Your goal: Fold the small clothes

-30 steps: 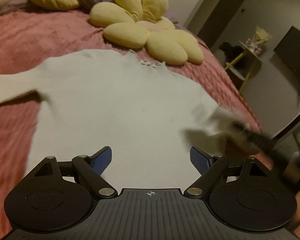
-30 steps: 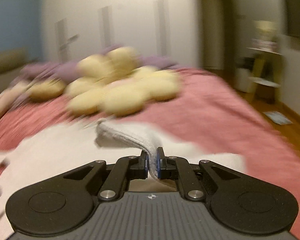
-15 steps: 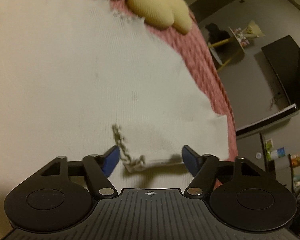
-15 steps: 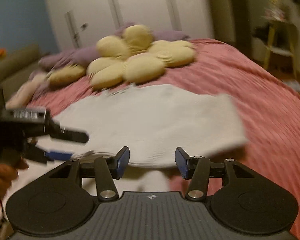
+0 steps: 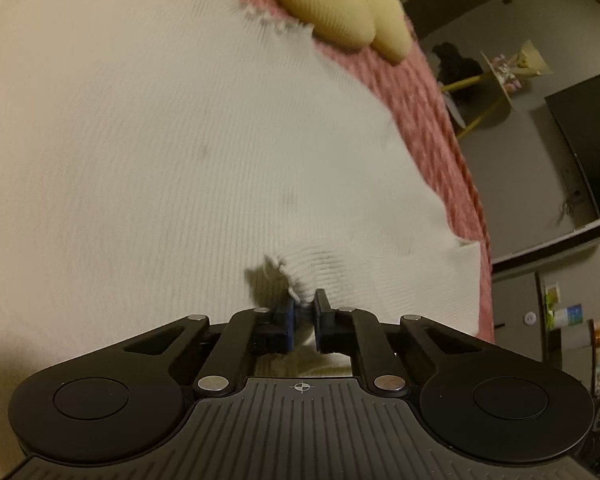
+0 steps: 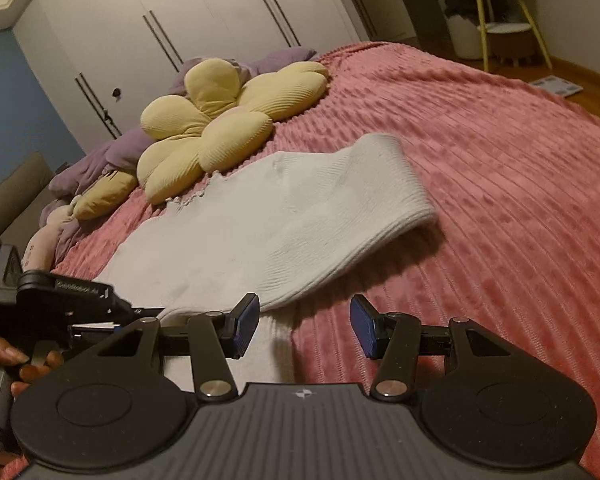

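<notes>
White knit top spread flat on pink bedspread, collar end far, toward yellow flower pillow. Right sleeve folded inward across the body, its cuff lying on the cloth near the hem. Left gripper clenched on that cuff, blue pads nipping a small puckered tuft of ribbed knit, raised slightly off the layer beneath. Seen at near left in the right view, left gripper in a hand, tip low over the top's near edge. Right gripper released, jaws spread wide, hovering above the near right edge of the top and bare bedspread, touching nothing. Purple bedding bunched behind the pillow, far left.
</notes>
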A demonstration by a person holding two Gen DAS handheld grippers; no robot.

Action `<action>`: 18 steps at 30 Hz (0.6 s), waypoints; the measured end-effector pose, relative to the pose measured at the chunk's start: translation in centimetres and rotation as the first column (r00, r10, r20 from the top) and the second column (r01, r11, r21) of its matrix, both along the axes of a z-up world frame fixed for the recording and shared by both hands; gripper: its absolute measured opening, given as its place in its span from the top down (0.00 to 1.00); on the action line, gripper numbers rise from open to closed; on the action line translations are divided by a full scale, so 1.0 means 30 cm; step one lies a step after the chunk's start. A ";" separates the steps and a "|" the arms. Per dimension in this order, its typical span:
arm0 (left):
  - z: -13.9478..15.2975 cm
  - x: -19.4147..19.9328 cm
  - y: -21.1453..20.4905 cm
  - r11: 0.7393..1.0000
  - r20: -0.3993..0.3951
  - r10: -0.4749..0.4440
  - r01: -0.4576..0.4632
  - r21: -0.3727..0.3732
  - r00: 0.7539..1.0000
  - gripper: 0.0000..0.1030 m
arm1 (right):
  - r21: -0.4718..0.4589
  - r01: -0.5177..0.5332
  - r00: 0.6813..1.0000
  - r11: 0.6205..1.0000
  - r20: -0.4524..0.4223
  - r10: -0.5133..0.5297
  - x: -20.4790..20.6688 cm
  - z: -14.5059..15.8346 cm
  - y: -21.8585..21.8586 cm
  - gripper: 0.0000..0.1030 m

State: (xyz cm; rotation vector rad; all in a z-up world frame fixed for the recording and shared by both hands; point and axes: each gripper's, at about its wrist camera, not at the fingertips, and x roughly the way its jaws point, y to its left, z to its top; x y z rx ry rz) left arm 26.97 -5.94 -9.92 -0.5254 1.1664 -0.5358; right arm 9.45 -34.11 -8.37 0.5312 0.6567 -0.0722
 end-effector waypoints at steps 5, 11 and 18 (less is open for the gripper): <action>0.102 0.021 0.042 0.999 0.137 0.017 -0.022 0.036 0.990 0.91 | 0.019 0.032 0.999 0.999 -0.019 -0.032 0.013 -0.004 -0.029 0.51; 0.190 0.071 0.109 0.993 0.245 0.056 -0.080 0.092 0.968 0.91 | 0.052 0.062 0.998 0.997 -0.022 -0.061 0.074 0.009 -0.060 0.50; 0.181 0.117 0.193 0.970 0.282 0.082 -0.141 0.198 0.956 0.91 | 0.083 0.059 0.998 0.995 -0.021 -0.057 0.145 0.000 -0.052 0.54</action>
